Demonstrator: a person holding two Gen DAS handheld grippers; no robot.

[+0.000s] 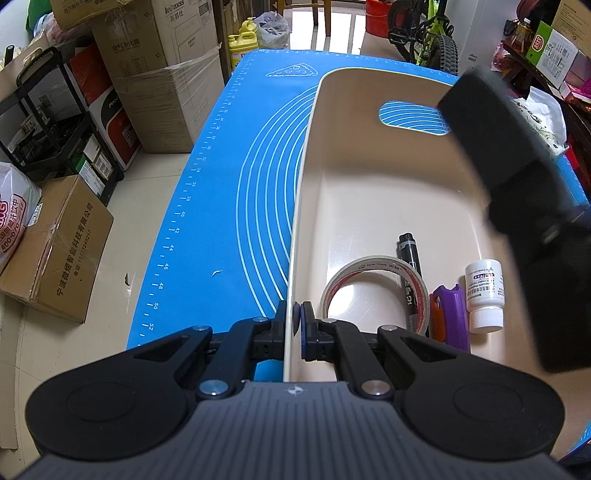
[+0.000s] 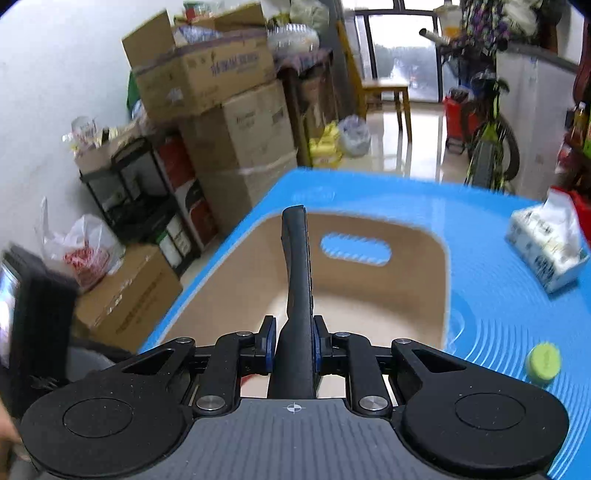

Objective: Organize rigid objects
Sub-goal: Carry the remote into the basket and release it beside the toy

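Observation:
A beige plastic bin (image 1: 306, 166) stands on the blue mat (image 1: 229, 184). My left gripper (image 1: 293, 319) is shut on the bin's left wall near its rim. Inside the bin lie a tape roll (image 1: 373, 269), a black marker (image 1: 410, 266), a purple and orange utility knife (image 1: 450, 317) and a small white bottle (image 1: 484, 295). My right gripper (image 2: 293, 343) is shut on a long black remote control (image 2: 297, 266), which sticks out forward over the bin (image 2: 229, 280). In the left wrist view the remote (image 1: 491, 147) hangs blurred above the bin's right side.
A tissue pack (image 2: 546, 251) and a round green cap (image 2: 543, 361) lie on the mat to the right of the bin. Cardboard boxes (image 1: 155, 74), a black rack (image 1: 55, 122) and bags crowd the floor at left. A bicycle (image 1: 428, 33) stands beyond the table.

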